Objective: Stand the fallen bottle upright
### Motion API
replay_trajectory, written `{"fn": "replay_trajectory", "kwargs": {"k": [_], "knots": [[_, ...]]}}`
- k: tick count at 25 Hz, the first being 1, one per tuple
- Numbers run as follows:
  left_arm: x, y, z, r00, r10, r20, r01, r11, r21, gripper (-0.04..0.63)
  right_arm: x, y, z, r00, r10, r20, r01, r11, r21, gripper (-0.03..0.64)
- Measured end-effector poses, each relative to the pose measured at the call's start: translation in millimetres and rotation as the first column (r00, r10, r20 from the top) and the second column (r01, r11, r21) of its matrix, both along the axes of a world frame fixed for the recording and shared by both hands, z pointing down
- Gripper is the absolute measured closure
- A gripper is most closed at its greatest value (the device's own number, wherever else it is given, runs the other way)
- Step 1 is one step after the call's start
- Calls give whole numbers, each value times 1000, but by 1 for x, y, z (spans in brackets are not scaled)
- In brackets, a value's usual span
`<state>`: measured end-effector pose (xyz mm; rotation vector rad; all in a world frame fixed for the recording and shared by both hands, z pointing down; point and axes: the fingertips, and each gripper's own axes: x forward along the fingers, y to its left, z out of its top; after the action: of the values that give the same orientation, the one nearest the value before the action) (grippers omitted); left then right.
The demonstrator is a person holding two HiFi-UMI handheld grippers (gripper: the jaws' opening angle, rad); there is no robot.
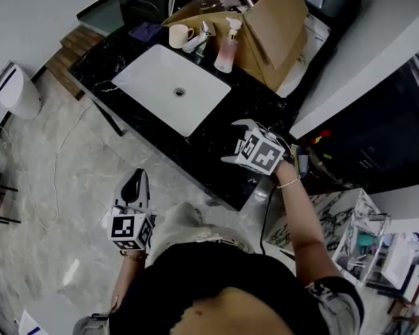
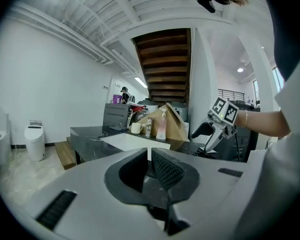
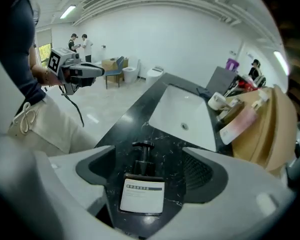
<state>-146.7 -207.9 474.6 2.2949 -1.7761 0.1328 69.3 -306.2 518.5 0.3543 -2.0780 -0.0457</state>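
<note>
The fallen bottle [image 3: 142,193] lies flat on the dark surface [image 3: 132,121], between the widely spread jaws of the right tool [image 3: 149,153], which straddles it, ready for gripping. The left tool [image 2: 149,159] waits aside, jaws together, empty.

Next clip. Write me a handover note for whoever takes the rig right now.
Left gripper: jaws shut, empty, over the floor, off the counter.
Right gripper: jaws open either side of the bottle, not gripping.
Bottle: lying flat on the counter, pump towards the sink.
Done: nothing yet.
Left: close on the bottle, stand it upright, release.
</note>
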Motion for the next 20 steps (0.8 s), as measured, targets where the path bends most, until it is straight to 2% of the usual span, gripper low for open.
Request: {"fn": "replay_trajectory", "kwargs": {"k": [4,7,9,12,13,16,20], "knots": [[-4,-8,-1,1000,-4,-6,4,1000,-26,591,-13,-13,26,985,-44,-165,11,980,-197,209],[-2,-21,-11,1000,11,2,-11,1000,-5,591,-18,-8,46,955,-93,-280,-18,928,-372,224],[2,-28,-20,1000,21,9,-21,1000,21,591,-16,-5,58,929,-122,-349,-48,896,-442,264],[4,-32,-25,1000,24,15,-25,999,34,591,-14,-10,72,900,-135,-415,-80,883,-462,404],[4,-32,-23,1000,27,12,-28,999,36,591,-14,-12,75,895,-134,-426,-88,883,-462,427],[1,-29,-15,999,34,11,-34,999,34,591,-15,-12,80,883,-143,-446,-97,876,-472,462],[-15,-25,-9,1000,-8,23,8,1000,0,591,-16,-9,81,878,-157,-451,-97,866,-490,486]]}}
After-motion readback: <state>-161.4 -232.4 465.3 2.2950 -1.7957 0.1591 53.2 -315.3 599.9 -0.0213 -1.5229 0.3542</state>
